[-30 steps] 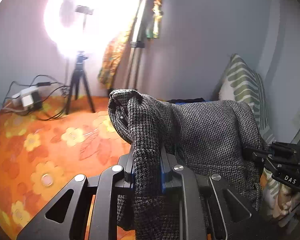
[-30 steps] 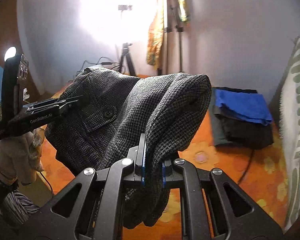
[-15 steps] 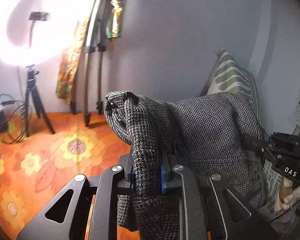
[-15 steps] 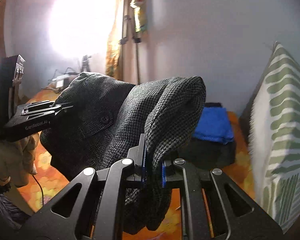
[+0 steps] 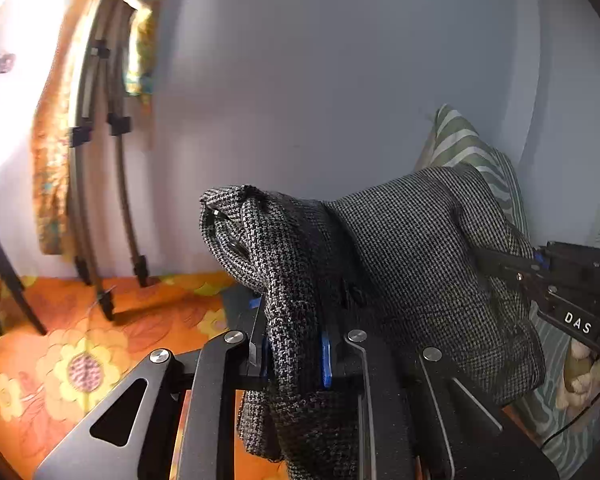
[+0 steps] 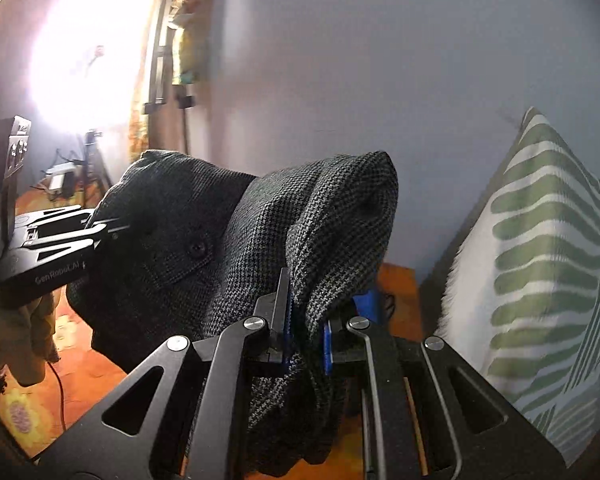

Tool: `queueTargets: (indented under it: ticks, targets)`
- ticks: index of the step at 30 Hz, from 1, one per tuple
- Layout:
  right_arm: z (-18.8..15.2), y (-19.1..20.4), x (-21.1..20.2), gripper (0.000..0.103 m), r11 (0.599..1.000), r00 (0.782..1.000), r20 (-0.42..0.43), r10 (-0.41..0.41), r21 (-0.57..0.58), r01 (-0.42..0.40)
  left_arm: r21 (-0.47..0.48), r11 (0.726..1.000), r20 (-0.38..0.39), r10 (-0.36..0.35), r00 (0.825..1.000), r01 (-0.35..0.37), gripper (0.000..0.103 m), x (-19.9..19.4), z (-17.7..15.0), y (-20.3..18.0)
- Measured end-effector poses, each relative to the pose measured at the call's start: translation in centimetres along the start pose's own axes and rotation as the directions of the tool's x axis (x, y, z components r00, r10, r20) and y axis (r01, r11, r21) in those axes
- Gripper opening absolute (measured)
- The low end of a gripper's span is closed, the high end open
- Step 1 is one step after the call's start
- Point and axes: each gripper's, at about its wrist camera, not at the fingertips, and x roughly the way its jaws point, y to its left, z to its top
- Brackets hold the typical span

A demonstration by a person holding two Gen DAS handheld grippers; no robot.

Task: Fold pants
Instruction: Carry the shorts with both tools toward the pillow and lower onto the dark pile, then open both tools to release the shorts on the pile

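Above orange floral bedspread [image 5: 80, 340], both grippers [image 5: 294, 354] [image 6: 306, 334] (jaws clamped) on grey pants [image 5: 420, 264]

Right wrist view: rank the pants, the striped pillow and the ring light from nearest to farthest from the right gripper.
1. pants, clamped in the right gripper jaws, centre.
2. striped pillow, on the right.
3. ring light, far left by the wall.

Both grippers — left [image 5: 294, 354], right [image 6: 306, 338] — are matte black, with silver screws, blue pads [image 5: 325, 364] and white lettering.
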Motion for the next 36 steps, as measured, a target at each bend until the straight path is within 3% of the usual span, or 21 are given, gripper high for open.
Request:
queueTargets:
  ticks: [9,20,24,26,27,28,34,36]
  targets:
    - [1.0,-3.8,5.4,0.011,0.999,1.000,-0.017,0.004,-0.049,-0.005,-0.039,0.999,-0.019,0.008,1.000,-0.008,0.016,5.2,-0.1,-0.3]
    - [-1.3,-7.3,14.1,0.012,0.998,0.991,-0.118,0.066,0.030,-0.063,-0.049,0.997,-0.101,0.061,0.993,-0.066,0.016,11.0,-2.1,0.7]
    - [-2.6,-8.2,17.4,0.022,0.999,0.982,-0.189,-0.023,0.020,0.027,-0.036,0.995,-0.139,0.084,0.987,-0.090,0.017,12.4,-2.8,0.8]
    - [-3.1,-8.9,17.6,0.035,0.995,0.976,-0.195,-0.093,0.007,0.096,-0.026,0.994,-0.148,0.098,0.984,-0.103,0.020,12.4,-2.9,0.7]
    - [-3.3,-9.1,17.8,0.047,0.989,0.968,-0.206,-0.142,-0.001,0.145,-0.024,0.994,-0.153,0.099,0.983,-0.104,0.023,12.4,-3.0,0.7]
    - [-3.4,-9.4,17.8,0.051,0.984,0.961,-0.214,-0.174,-0.003,0.177,-0.021,0.994,-0.157,0.102,0.982,-0.106,0.024,12.3,-3.1,0.7]
    - [-3.5,-9.5,16.3,0.052,0.970,0.942,-0.236,-0.237,-0.010,0.241,0.007,0.990,-0.167,0.142,0.976,-0.143,0.031,11.3,-3.7,1.0]
    - [-3.7,-9.3,15.6,0.052,0.973,0.945,-0.240,-0.222,0.006,0.231,-0.001,0.987,-0.172,0.157,0.972,-0.160,0.042,10.8,-3.8,1.5]
